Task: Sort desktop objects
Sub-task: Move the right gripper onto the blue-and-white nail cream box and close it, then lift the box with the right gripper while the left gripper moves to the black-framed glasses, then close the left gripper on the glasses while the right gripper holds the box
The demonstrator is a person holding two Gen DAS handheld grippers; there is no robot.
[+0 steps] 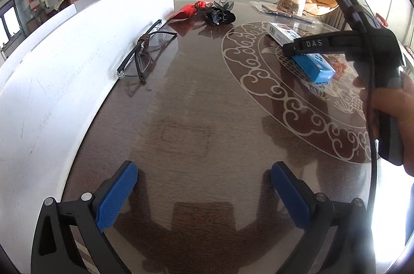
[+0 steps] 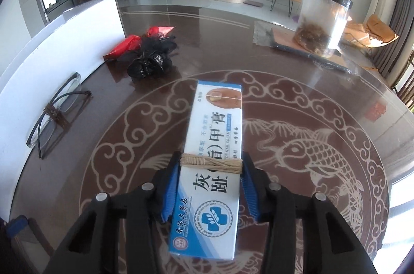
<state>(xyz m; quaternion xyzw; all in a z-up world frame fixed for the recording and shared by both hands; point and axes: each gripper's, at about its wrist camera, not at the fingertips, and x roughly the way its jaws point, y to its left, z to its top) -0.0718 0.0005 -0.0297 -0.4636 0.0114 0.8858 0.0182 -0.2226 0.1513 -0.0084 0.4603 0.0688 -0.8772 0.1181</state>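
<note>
Ointment box (image 2: pixel 211 168), long, white and blue with a band of twine around its middle, is sitting between the blue pads of the right gripper (image 2: pixel 211 186), whose jaws are pressing against its two long sides over the patterned centre of the dark round table (image 2: pixel 297 82). This looks like the pick-up step of the sorting; whether the box is resting on the table or already raised cannot be told. The next move is probably carrying it toward its place. The left gripper (image 1: pixel 204 192) is hovering with jaws wide apart, holding nothing. Folded glasses (image 2: pixel 55 113) are lying beside a white board (image 2: pixel 72 38); a black bow (image 2: pixel 150 62) and red wrapper (image 2: pixel 134 42) are lying beyond, and a clear jar (image 2: pixel 323 25) far right. Nothing is crowding the box.
</note>
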